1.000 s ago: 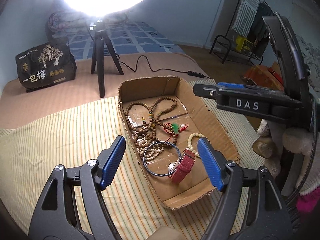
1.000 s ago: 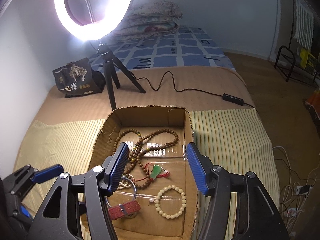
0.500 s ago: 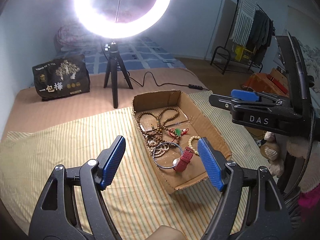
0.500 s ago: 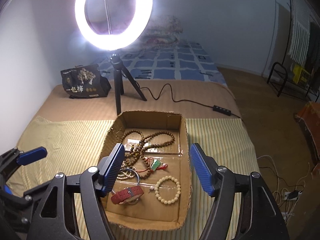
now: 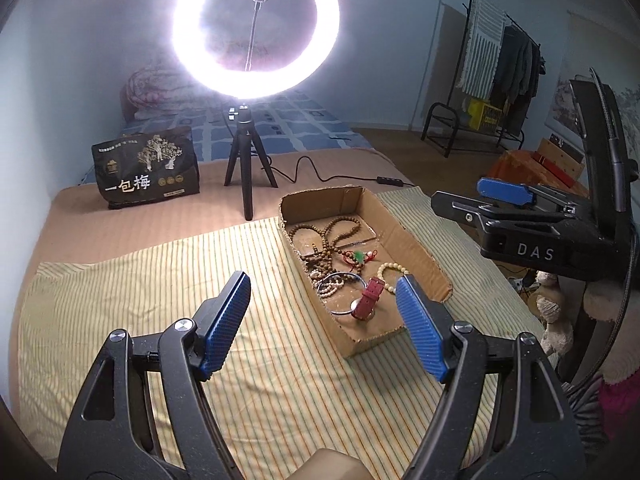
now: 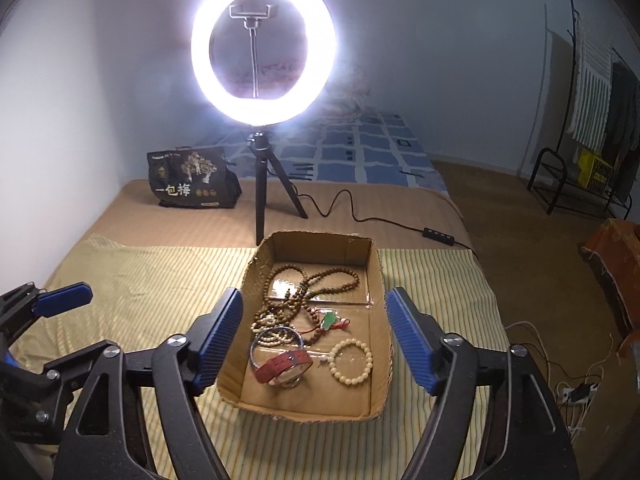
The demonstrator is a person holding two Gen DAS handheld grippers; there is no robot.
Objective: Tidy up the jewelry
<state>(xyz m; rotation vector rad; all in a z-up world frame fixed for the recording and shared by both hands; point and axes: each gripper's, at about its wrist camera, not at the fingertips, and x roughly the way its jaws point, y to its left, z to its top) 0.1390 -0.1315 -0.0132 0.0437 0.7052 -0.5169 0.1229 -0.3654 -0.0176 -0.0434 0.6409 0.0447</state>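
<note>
An open cardboard box sits on a striped cloth. In it lie brown bead necklaces, a green pendant on red cord, a cream bead bracelet, a metal bangle and a red-strap watch. My left gripper is open and empty, above the cloth left of the box. My right gripper is open and empty, held above the box's near end. The right gripper also shows in the left wrist view.
A lit ring light on a tripod stands behind the box, its cable and switch trailing right. A black printed bag sits at the back left. The striped cloth covers the bed. A clothes rack stands far right.
Both grippers have pulled back and up from the box, which now looks smaller and farther. The jewelry has not moved. Both stay open.
</note>
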